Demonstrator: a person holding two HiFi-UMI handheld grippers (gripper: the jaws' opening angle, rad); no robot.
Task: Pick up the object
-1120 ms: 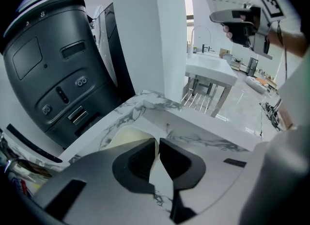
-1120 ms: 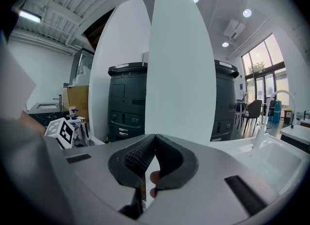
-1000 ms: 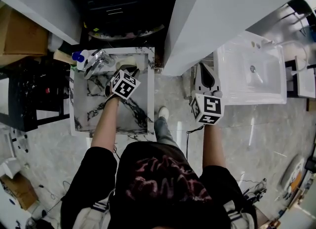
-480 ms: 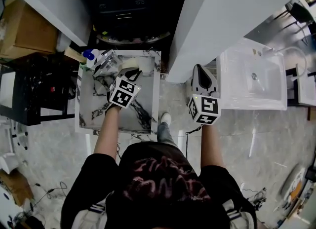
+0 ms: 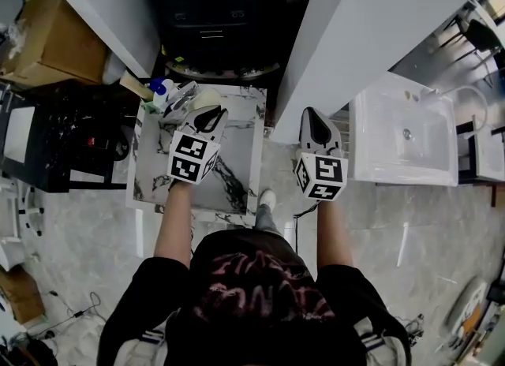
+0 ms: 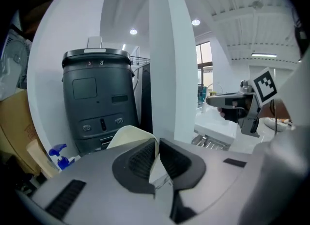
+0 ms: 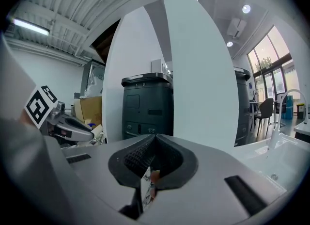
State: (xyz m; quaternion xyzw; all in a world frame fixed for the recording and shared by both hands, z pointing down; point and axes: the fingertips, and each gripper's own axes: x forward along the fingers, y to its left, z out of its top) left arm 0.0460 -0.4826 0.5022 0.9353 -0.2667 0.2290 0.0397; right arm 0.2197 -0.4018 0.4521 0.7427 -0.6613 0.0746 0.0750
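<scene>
A cream roll (image 5: 207, 101) with a thin curved wall is over the far part of the marble table (image 5: 237, 183). My left gripper (image 5: 208, 113) is shut on it. In the left gripper view the roll's wall (image 6: 127, 136) rises from between the dark pads (image 6: 140, 158), in the jaws of my left gripper (image 6: 157, 144). My right gripper (image 5: 313, 113) hovers past the table's right edge, beside the white pillar, shut with nothing held; the right gripper view shows the right gripper (image 7: 154, 139) with its pads (image 7: 138, 156) meeting at the tip.
A blue spray bottle (image 5: 160, 87) and a shiny metal item (image 5: 181, 96) stand at the table's far left corner. Behind the table is a dark bin-like unit (image 6: 97, 103). A white sink (image 5: 402, 132) lies to the right, a black rack (image 5: 71, 147) and cardboard box (image 5: 55, 33) to the left.
My left gripper has tipped from pointing down to more level, still holding the cream roll. The right gripper has come level beside it. The head view has shifted.
</scene>
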